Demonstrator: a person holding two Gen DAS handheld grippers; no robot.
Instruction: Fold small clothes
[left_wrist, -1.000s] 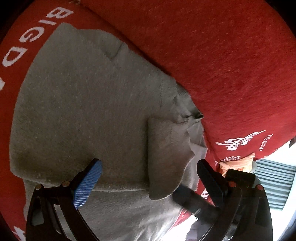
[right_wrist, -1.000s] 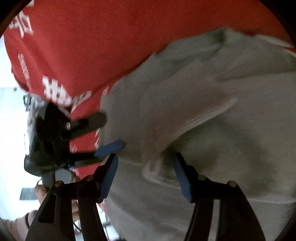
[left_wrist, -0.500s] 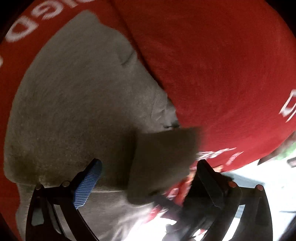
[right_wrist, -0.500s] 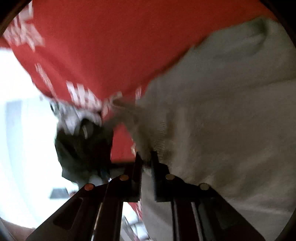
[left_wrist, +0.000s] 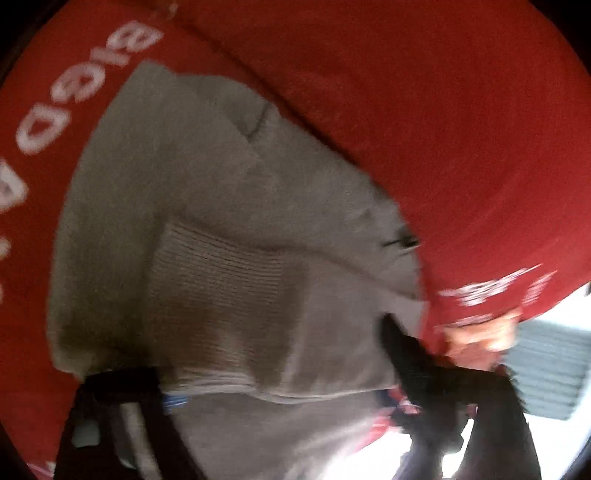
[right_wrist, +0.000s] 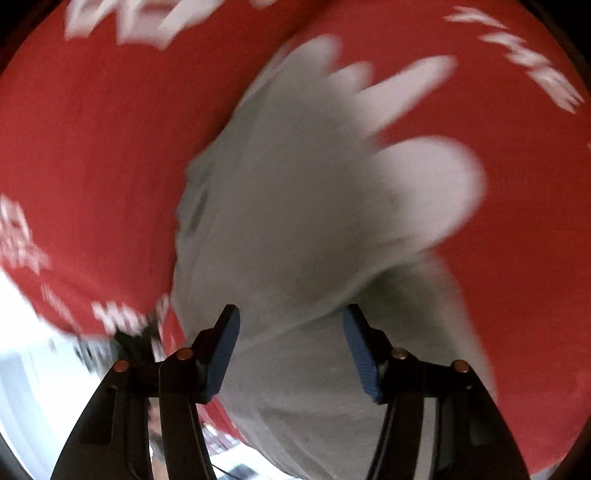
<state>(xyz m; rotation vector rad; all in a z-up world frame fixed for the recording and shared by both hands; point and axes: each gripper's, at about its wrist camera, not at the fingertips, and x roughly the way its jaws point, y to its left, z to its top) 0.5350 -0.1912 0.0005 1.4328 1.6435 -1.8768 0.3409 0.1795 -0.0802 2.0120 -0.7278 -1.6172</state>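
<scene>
Grey knit is lying between the right gripper's (right_wrist: 290, 352) spread, empty jaws, and the sweater (right_wrist: 317, 206) is spreading away from them over a red printed cloth (right_wrist: 99, 147). The left gripper (left_wrist: 273, 365) is also standing wide, a ribbed cuff (left_wrist: 221, 295) draped between its jaws. Judging by this, a sleeve fold is underway; next, regripping an edge squarely.

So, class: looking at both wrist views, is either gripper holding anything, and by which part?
The right gripper is open over the grey garment, holding nothing. The left gripper is blurred and partly covered by the garment's ribbed edge; its grip cannot be told.
</scene>
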